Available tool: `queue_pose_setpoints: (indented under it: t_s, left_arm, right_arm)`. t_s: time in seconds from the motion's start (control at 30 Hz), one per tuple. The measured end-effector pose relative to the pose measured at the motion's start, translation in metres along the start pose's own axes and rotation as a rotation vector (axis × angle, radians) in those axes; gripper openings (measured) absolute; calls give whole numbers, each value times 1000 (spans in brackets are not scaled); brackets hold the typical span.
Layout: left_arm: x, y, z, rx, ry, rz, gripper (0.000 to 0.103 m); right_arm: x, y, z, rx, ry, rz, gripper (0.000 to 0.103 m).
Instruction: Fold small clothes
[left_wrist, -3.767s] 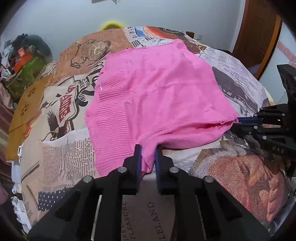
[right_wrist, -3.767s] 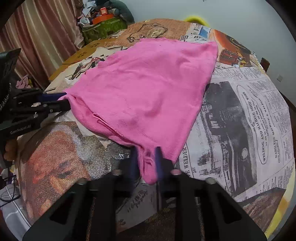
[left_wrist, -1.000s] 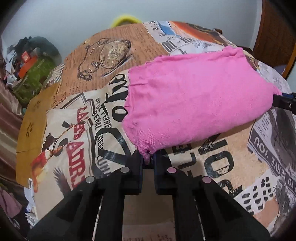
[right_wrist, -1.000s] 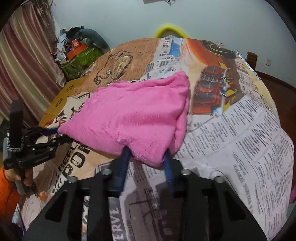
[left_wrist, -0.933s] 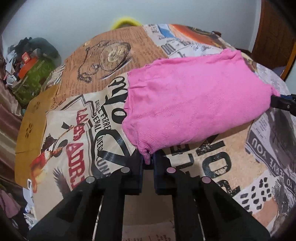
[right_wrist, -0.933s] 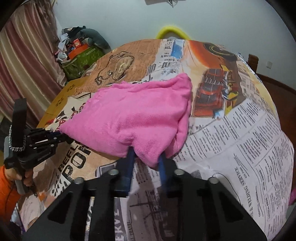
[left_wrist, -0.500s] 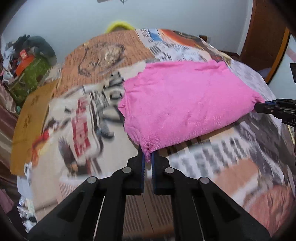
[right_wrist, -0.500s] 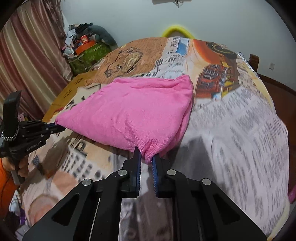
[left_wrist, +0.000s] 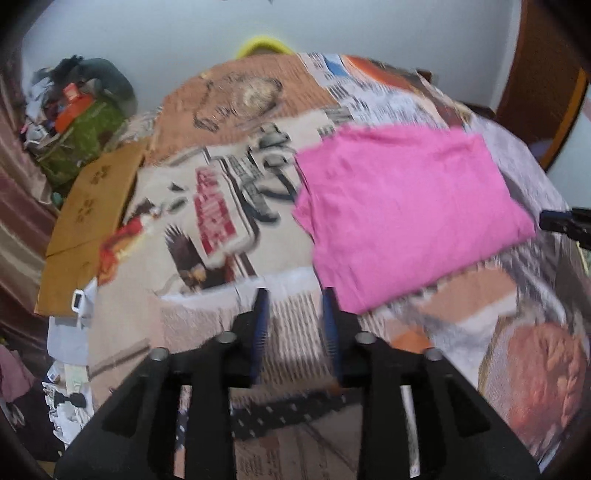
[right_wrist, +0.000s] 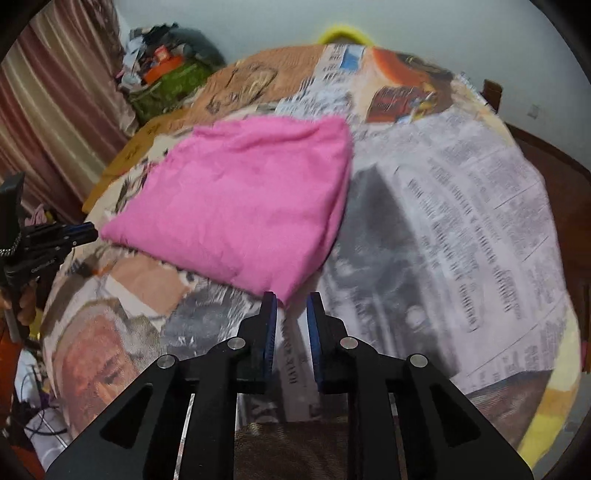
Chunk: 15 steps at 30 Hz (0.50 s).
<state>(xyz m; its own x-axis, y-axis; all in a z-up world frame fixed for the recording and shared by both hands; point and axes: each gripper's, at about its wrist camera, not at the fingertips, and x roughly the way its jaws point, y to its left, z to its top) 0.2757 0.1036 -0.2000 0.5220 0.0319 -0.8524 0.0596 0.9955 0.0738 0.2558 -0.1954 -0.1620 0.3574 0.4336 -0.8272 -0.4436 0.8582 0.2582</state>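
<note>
The pink knitted garment (left_wrist: 406, 214) lies folded into a rough rectangle on the round bench (right_wrist: 461, 229), which is covered with a cloth printed like newspaper pages and posters.

The left gripper (left_wrist: 295, 301) has black arms and blue pads. Its jaws have just been opening and now stand apart with nothing between them. The near left corner of the folded garment lies just ahead of the right-hand jaw and a little to its right, and no pad presses on it. Bare printed cloth shows in the gap between the jaws. This view is blurred, so the prints can hardly be read.

The right gripper (right_wrist: 291, 297) has the same build. Its jaws have just been opening too, and stand a narrower gap apart. The near right corner of the garment lies just ahead of the left-hand jaw, at its tip; whether it touches that tip I cannot tell. Nothing is clamped between the pads.

In the right wrist view the left gripper shows at the far left, level with the garment's left corner and just beside it, held by a hand (right_wrist: 26, 306) that is partly in view. In the left wrist view the tip of the right gripper shows at the far right edge, just beside the garment's right corner.

Beyond the jaws and to their left, off the bench, a heap of mixed clutter (left_wrist: 81, 110) rests against the pale wall (left_wrist: 147, 37).
</note>
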Motion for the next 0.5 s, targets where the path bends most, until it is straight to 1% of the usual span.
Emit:
queue_pose_setpoints:
  t_s: [0.03,0.07,0.13,0.23,0.27,0.33,0.37,0.5]
  left_arm:
    - [-1,1,7,-6,-14,-2,40]
    - [0,0,12,-8,-21,-2,42]
    - [3,-4,28,-4,-48,-3,46]
    - [10,-12,46,8,-72,-3,55]
    - [14,-14,51,12,-73,-4,56]
    - [27,-18,62,17,-64,-5,56]
    - [34,-20,67,17,-57,-7,56]
    - [58,-24,82,3,-47,-2,56]
  right_arm:
    - [-3,-1,4,-2,-17,-6,18]
    - [-6,-1,8,-4,-32,-9,19]
    - [-7,-3,18,-9,-60,-20,28]
    - [-2,-2,29,-19,-83,-32,32]
    - [1,-3,34,-21,-85,-33,33]
    - [8,-4,45,-27,-102,-41,38]
    - [10,-5,48,-30,-112,-44,40]
    - [25,-12,66,-37,-128,-50,40]
